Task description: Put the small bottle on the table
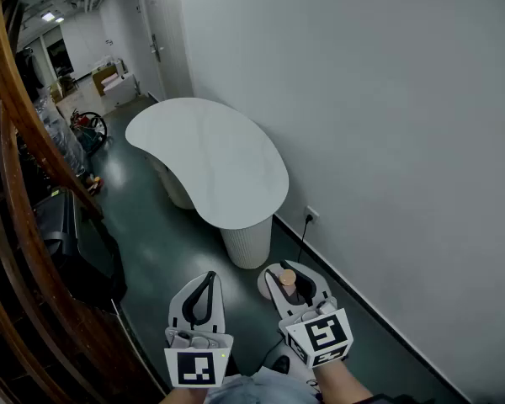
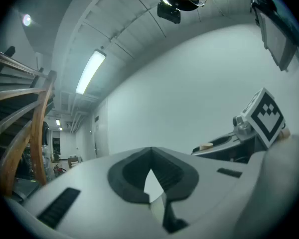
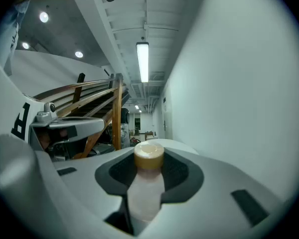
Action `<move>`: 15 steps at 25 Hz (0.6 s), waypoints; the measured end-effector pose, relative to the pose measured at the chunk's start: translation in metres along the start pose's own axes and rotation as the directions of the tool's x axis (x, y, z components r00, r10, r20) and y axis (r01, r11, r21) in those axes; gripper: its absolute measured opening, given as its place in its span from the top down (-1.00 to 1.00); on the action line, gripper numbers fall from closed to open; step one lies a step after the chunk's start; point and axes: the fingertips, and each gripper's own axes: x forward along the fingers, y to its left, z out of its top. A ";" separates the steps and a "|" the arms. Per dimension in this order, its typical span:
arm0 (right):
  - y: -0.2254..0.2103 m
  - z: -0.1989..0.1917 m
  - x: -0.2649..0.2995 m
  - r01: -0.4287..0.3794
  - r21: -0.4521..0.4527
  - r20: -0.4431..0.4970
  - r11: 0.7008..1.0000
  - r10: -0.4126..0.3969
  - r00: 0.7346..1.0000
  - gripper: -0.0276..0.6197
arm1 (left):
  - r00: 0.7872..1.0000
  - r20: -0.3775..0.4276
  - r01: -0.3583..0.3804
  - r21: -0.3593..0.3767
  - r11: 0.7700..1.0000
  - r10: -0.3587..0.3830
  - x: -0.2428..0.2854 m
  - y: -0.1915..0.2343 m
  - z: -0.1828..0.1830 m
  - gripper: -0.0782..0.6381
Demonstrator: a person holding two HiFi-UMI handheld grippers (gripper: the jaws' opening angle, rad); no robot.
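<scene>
Closest in the head view, the left hand-held gripper (image 1: 209,279) and the right hand-held gripper (image 1: 288,273) sit side by side, both pointing level and forward. The left one's jaws meet at the tips with nothing between them. The right one is clamped on the small bottle (image 3: 148,190), which stands upright between the pads, its tan cap (image 3: 149,153) above the jaws and its pale body pinched below.

Judging by its size, the bottle is probably light and fairly stiff, with a smooth side that could slide if the squeeze eases. The present hold on the body under the cap looks sound.

Well ahead, beside the white wall (image 1: 387,116), stands the white table (image 1: 210,154); the bottle is not yet set down.
</scene>
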 end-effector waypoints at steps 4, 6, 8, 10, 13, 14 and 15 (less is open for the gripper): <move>-0.006 0.000 -0.004 -0.019 -0.022 0.015 1.000 0.019 1.000 0.55 | 1.000 -0.007 -0.012 -0.011 1.000 0.012 0.001 -0.007 0.000 0.78; -0.008 -0.005 -0.008 -0.031 -0.011 0.003 0.999 0.031 1.000 0.55 | 1.000 -0.011 -0.020 -0.016 1.000 0.020 0.001 -0.013 -0.002 0.78; -0.010 -0.009 -0.011 -0.042 0.013 -0.014 0.999 0.043 0.999 0.55 | 0.999 -0.018 -0.032 -0.016 0.999 0.032 0.000 -0.017 -0.004 0.78; -0.011 -0.011 -0.012 -0.062 0.003 -0.005 0.998 0.062 0.998 0.55 | 0.999 -0.024 -0.045 -0.009 0.999 0.045 -0.002 -0.020 -0.007 0.78; -0.016 -0.012 -0.009 -0.085 -0.031 0.027 0.996 0.085 0.996 0.55 | 0.998 -0.041 -0.055 0.008 0.998 0.056 -0.004 -0.020 -0.012 0.78; -0.018 -0.013 -0.008 -0.086 -0.027 0.025 0.996 0.087 0.996 0.55 | 0.997 -0.048 -0.060 0.006 0.998 0.061 -0.003 -0.019 -0.015 0.78; -0.020 -0.015 -0.006 -0.086 -0.018 0.016 0.996 0.087 0.996 0.55 | 0.996 -0.052 -0.066 0.003 0.998 0.066 -0.001 -0.018 -0.017 0.78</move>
